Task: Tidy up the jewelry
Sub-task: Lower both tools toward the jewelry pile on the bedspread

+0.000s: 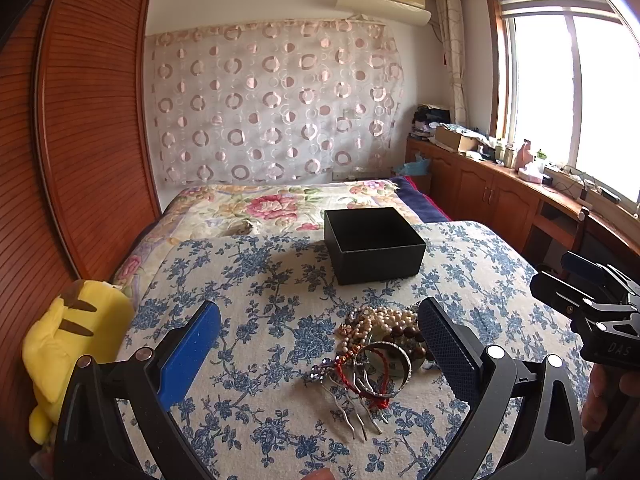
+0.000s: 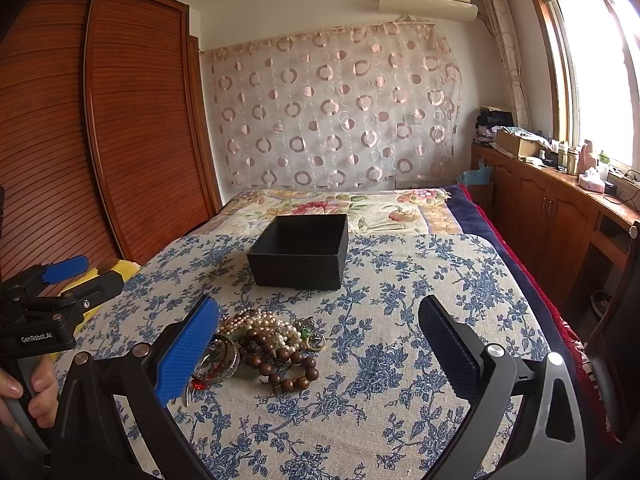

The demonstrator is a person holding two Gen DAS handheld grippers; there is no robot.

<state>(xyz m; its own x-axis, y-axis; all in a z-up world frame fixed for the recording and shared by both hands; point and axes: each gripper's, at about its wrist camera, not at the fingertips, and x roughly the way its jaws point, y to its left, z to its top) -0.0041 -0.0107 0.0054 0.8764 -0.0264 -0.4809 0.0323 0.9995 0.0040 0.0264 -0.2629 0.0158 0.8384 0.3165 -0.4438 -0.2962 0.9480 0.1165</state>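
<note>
A pile of jewelry (image 1: 380, 344) lies on the blue-flowered cloth: pearl strands, brown wooden beads, a silver bangle (image 1: 386, 368), a red cord and a metal hair comb (image 1: 352, 404). It also shows in the right wrist view (image 2: 268, 344), with a wooden bead bracelet (image 2: 288, 364) in front. An open, empty black box (image 1: 374, 242) stands beyond the pile, also in the right wrist view (image 2: 300, 250). My left gripper (image 1: 320, 344) is open, above the cloth just short of the pile. My right gripper (image 2: 320, 344) is open, to the right of the pile.
A yellow plush toy (image 1: 76, 340) lies at the bed's left edge. A wooden wardrobe (image 1: 80, 120) stands on the left. A wooden cabinet (image 1: 500, 188) with clutter runs under the window on the right. A floral quilt (image 1: 280, 204) covers the far bed.
</note>
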